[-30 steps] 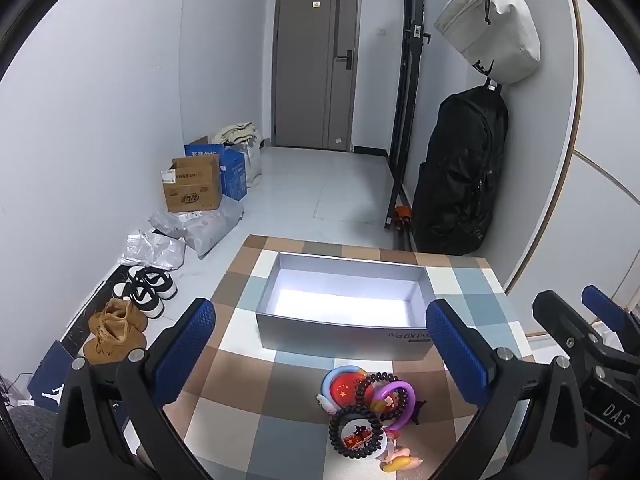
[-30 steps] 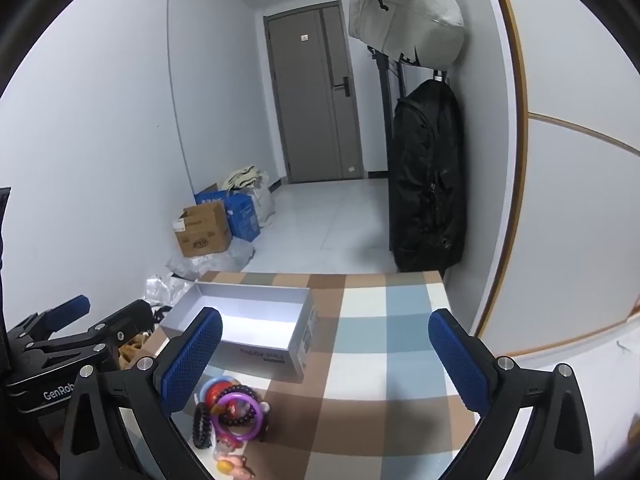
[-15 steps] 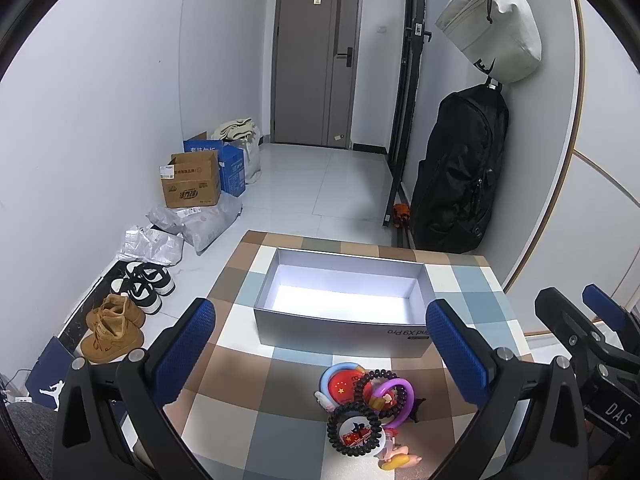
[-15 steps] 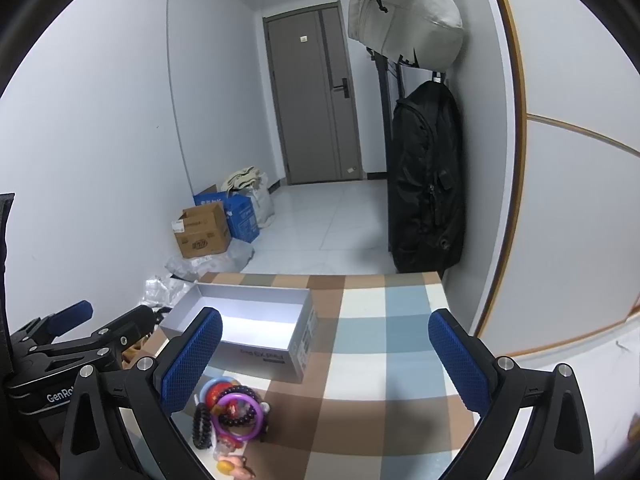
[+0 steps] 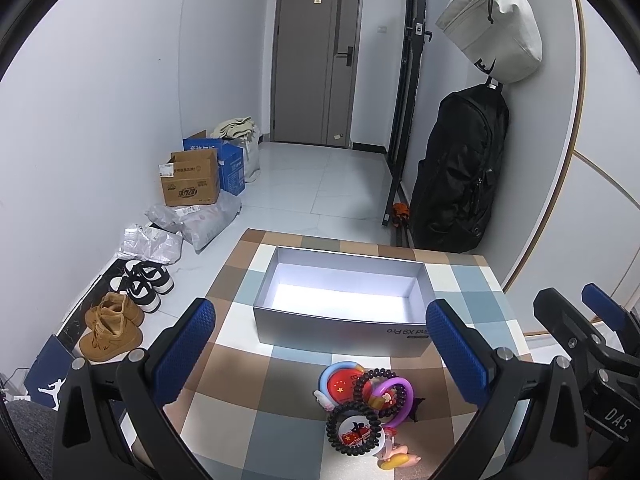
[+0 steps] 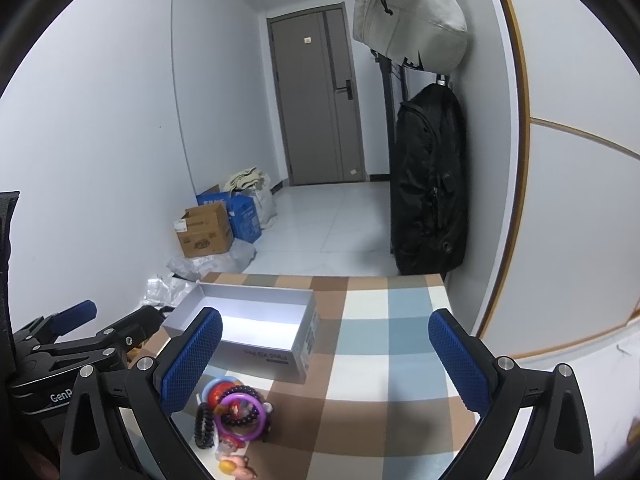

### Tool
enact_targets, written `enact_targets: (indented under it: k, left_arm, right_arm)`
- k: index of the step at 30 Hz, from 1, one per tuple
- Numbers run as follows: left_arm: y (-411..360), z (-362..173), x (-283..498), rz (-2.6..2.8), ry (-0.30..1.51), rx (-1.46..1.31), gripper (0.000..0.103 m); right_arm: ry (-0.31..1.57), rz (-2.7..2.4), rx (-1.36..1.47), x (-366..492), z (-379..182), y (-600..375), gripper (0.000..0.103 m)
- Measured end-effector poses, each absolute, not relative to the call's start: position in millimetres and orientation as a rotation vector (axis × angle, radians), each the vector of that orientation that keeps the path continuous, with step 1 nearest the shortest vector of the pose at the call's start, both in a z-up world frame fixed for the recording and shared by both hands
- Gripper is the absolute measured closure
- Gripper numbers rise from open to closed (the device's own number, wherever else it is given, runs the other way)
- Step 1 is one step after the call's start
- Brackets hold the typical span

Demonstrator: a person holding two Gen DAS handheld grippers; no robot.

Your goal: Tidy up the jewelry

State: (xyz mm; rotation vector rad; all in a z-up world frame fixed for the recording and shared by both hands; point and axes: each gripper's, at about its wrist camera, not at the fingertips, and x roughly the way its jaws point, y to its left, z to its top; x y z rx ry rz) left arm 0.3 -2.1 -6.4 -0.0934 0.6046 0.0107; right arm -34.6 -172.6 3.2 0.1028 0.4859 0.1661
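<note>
A pile of jewelry (image 5: 366, 406) lies on the checked tablecloth (image 5: 224, 404): a purple ring bracelet (image 5: 396, 394), a black coil band (image 5: 352, 428), a dark bead bracelet, red badges and a small yellow-pink charm. It also shows in the right wrist view (image 6: 234, 412). An open, empty grey box (image 5: 340, 300) stands just behind the pile. My left gripper (image 5: 320, 352) is open and empty, above the pile's near side. My right gripper (image 6: 326, 360) is open and empty, to the right of the pile and box.
The table (image 6: 400, 308) ends at a wall on the right. On the floor to the left are shoes (image 5: 128, 300), plastic bags and cardboard boxes (image 5: 192, 178). A black backpack (image 5: 460, 176) and a white bag (image 5: 492, 28) hang on the right wall.
My left gripper has drawn back and risen slightly, so the box and pile sit a little higher in its view. The right gripper has barely moved. Both stay open.
</note>
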Motion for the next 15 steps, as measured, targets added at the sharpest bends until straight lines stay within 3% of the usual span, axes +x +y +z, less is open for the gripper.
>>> enact_targets:
  k: [15]
  left_arm:
    - [-4.3, -8.7, -0.2, 0.006, 0.605, -0.091, 0.001]
  right_arm:
    - [0.480, 0.169, 0.096, -36.4, 2.1, -170.1, 0.000]
